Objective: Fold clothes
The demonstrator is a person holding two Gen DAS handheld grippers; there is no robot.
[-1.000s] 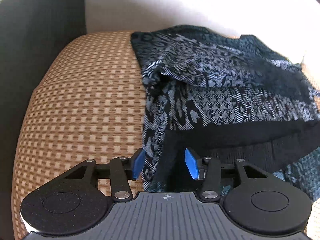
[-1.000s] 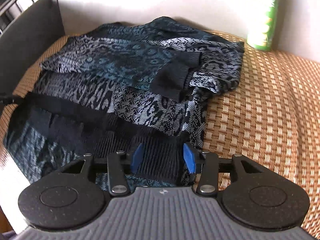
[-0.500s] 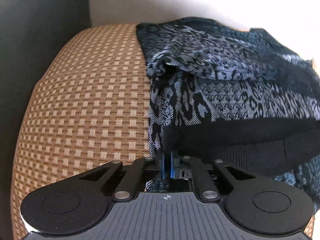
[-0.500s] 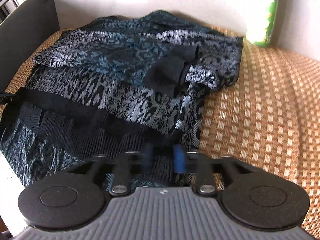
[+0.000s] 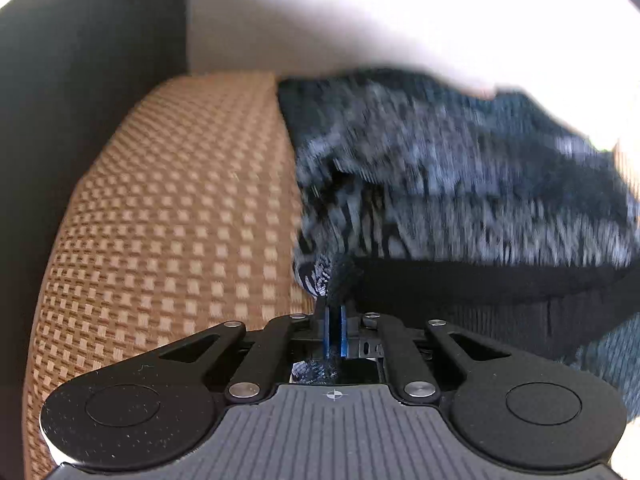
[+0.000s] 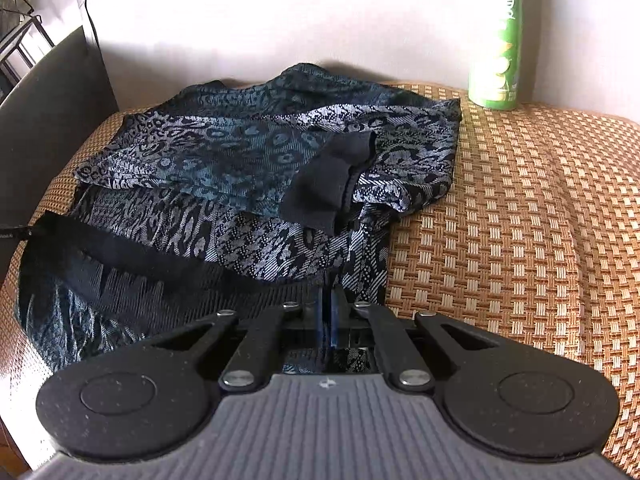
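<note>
Clamping down, both grippers have gone from fingers apart a second ago to pinched on the black ribbed hem of the dark blue-and-grey patterned knit sweater (image 6: 256, 168): left gripper (image 5: 334, 332) at its left corner, right gripper (image 6: 326, 320) at its right corner. That likely readies lifting the hem for a fold. Lying on the woven tan mat (image 6: 520, 216), the sweater runs lengthwise away from the cameras, hem nearest, near the green can (image 6: 500, 40).

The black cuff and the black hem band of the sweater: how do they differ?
The black cuff is a short, bunched piece lying on top of the patterned sweater; the black hem band is a long strip along its near edge. The cuff lies free; the right hand-held gripper pinches the hem. Both are plain black.
</note>
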